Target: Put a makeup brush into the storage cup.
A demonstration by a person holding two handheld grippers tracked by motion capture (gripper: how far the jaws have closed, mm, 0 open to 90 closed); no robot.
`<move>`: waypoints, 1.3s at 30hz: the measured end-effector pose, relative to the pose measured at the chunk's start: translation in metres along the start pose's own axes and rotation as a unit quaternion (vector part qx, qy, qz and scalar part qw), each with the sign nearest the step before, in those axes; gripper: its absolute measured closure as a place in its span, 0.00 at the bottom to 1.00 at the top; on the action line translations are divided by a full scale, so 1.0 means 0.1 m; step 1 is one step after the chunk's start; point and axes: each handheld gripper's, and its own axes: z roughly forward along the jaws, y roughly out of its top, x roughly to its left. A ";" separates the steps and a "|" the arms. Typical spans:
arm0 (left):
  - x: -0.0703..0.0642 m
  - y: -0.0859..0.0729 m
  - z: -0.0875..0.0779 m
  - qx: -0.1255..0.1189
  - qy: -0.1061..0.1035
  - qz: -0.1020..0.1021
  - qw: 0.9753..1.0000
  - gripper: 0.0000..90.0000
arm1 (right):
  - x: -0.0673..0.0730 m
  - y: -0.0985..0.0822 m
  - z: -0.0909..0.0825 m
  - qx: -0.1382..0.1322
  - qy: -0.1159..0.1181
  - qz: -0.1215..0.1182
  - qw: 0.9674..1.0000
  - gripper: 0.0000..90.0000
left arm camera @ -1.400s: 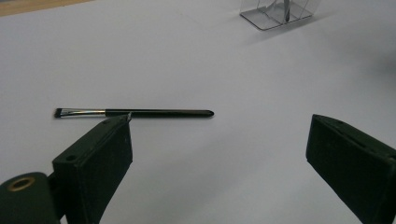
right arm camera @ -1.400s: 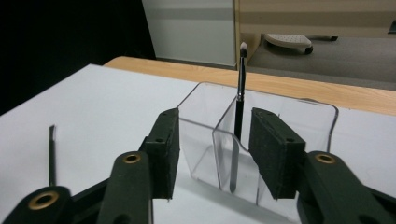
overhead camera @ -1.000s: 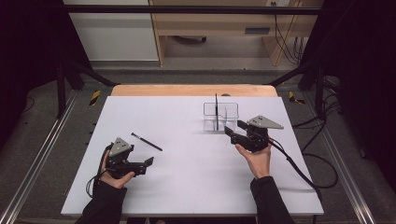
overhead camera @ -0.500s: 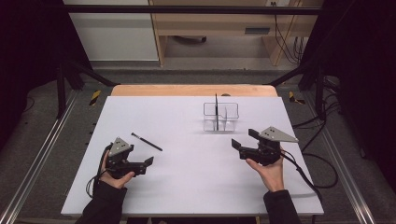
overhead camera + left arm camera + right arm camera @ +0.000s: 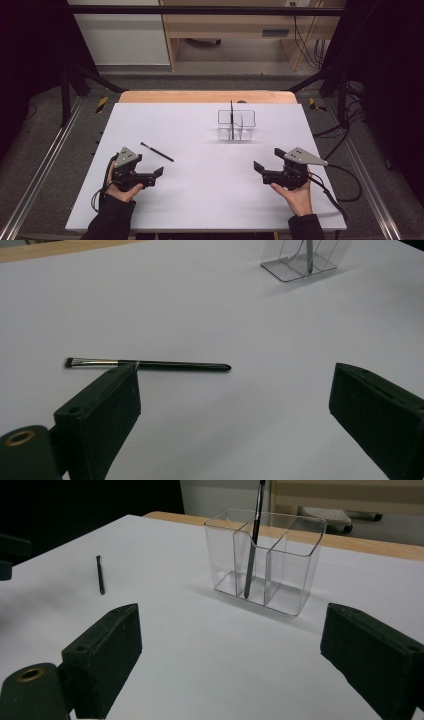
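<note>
The brush (image 5: 157, 151) lies flat just ahead of the wide-open, empty left claw (image 5: 159, 172), crosswise to it; right claw (image 5: 259, 167), jaws just opened and empty, sits well apart.

1 brush (image 5: 157, 151) flat left on table (image 5: 200, 200), another (image 5: 232, 117) upright in organiser (image 5: 247, 120)

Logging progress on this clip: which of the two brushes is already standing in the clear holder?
The brush upright in the holder at the table's far side. The other brush lies flat on the table near the left tongs.
</note>
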 end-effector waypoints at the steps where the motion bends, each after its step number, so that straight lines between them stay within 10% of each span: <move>1: 0.00 0.00 -0.01 -0.001 0.000 0.000 1.000 0.06 | 0.00 -0.01 0.00 0.000 0.001 0.002 1.000 0.11; 39: 0.06 0.27 0.21 -0.002 0.056 -0.037 0.998 0.07 | -0.08 -0.11 -0.01 0.015 -0.018 0.015 1.000 0.11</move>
